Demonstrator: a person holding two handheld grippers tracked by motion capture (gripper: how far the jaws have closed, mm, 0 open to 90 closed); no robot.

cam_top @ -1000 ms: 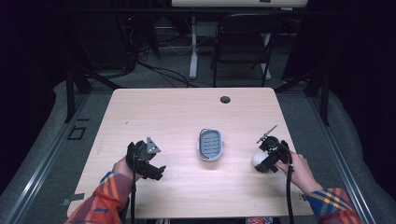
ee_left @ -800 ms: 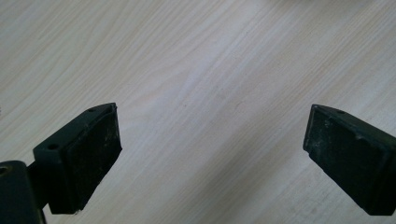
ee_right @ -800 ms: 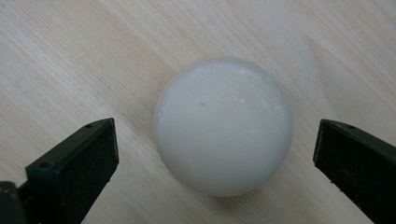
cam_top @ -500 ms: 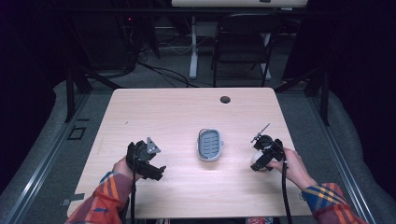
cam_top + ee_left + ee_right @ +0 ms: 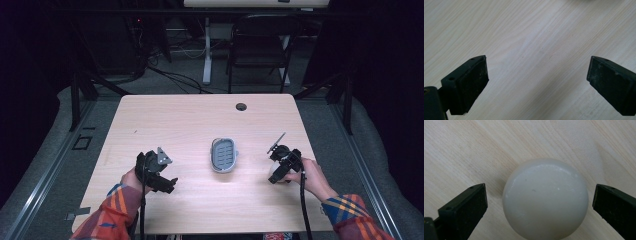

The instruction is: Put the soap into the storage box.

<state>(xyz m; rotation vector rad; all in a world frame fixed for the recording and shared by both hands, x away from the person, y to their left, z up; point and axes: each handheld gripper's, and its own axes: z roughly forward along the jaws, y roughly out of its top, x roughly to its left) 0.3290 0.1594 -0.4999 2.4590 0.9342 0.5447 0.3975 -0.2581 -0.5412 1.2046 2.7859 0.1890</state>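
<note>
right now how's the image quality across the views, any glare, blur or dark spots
High view: the table is evenly lit, the room behind falls into near black, detail soft. Right gripper view: the white soap bar is sharp enough to show specks, with soft shadow at its left. Left gripper view: wood grain clear, jaws open, no glare.

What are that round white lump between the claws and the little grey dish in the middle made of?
The white lump looks like a bar of soap: waxy, matte, with small nicks and scuffs, though smooth plastic is possible. The grey dish looks like moulded plastic with a slotted, ridged inside, likely a soap dish. The table seems to be pale wood-grain laminate.
</note>
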